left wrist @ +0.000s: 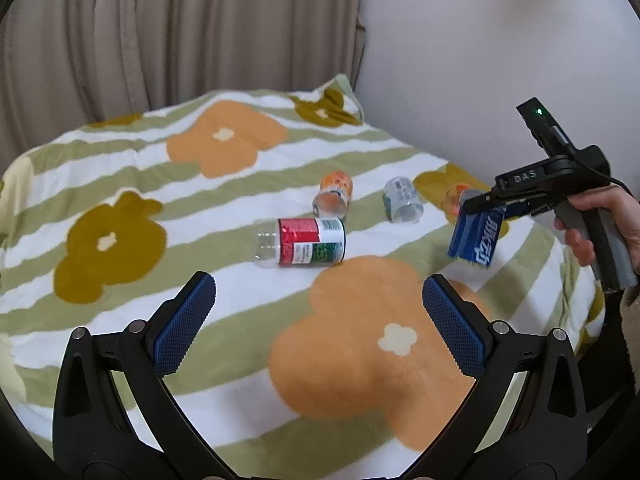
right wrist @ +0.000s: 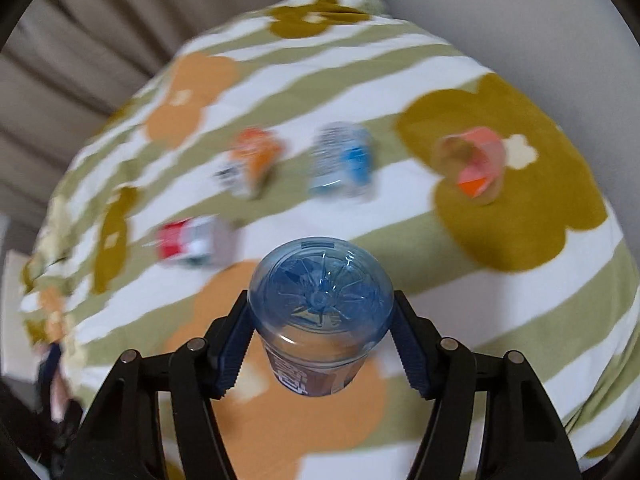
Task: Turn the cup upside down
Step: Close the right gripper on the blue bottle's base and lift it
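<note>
My right gripper (right wrist: 320, 316) is shut on a clear blue-labelled cup (right wrist: 320, 300) and holds it in the air above the bed, with its ribbed bottom towards the camera. In the left wrist view the same cup (left wrist: 476, 240) hangs tilted from the right gripper (left wrist: 484, 208) at the right, above the bedspread. My left gripper (left wrist: 318, 312) is open and empty, low over the bedspread, near the front.
The flowered striped bedspread (left wrist: 120, 168) holds other cups lying on their sides: a red-labelled one (left wrist: 304, 242), an orange one (left wrist: 334, 196), a pale blue one (left wrist: 402, 200) and a pink-orange one (right wrist: 476, 164). A curtain (left wrist: 160, 28) and a wall (left wrist: 500, 40) stand behind.
</note>
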Demonstrator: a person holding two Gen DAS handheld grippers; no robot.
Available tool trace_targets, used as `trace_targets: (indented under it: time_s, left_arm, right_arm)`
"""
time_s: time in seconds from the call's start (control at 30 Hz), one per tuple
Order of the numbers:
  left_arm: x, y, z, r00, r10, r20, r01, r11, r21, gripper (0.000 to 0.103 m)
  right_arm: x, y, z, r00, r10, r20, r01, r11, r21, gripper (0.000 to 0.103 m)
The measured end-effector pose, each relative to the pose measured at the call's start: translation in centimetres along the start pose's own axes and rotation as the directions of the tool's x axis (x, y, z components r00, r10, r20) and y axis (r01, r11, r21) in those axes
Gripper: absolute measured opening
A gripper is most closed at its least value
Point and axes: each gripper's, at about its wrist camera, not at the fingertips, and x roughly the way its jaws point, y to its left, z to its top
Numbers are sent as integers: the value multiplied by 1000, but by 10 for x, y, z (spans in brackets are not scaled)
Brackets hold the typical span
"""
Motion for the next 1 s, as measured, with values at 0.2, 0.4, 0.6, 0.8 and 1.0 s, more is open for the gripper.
trace_targets:
  time_s: [0.2,0.4,0.6,0.8,1.0]
  left_arm:
    - [-45,14,-4,999,-10,53,10,1000,-1,103]
    - [-65,23,-12,998,-18,54,18,1000,-9,103]
    - [-81,29,-20,999,3,49,-2,1000,-6,103]
    - [-82,33,-22,999,20,36,-19,1000,-18,103]
    - [-83,26,-22,999,16,28,-16,1000,-12,103]
  right_arm:
    - [5,41,-52,983,108,-150,-109,994,-4,62]
    - [59,38,-81,962,77,-262,-59,996,73,62]
    - [96,33,-73,964,46,-263,-17,994,110,62]
    - [112,43,-67,965,-3,-262,22,997,70,62]
    - [126,47,-62,963,-40,-265,54,997,47,62]
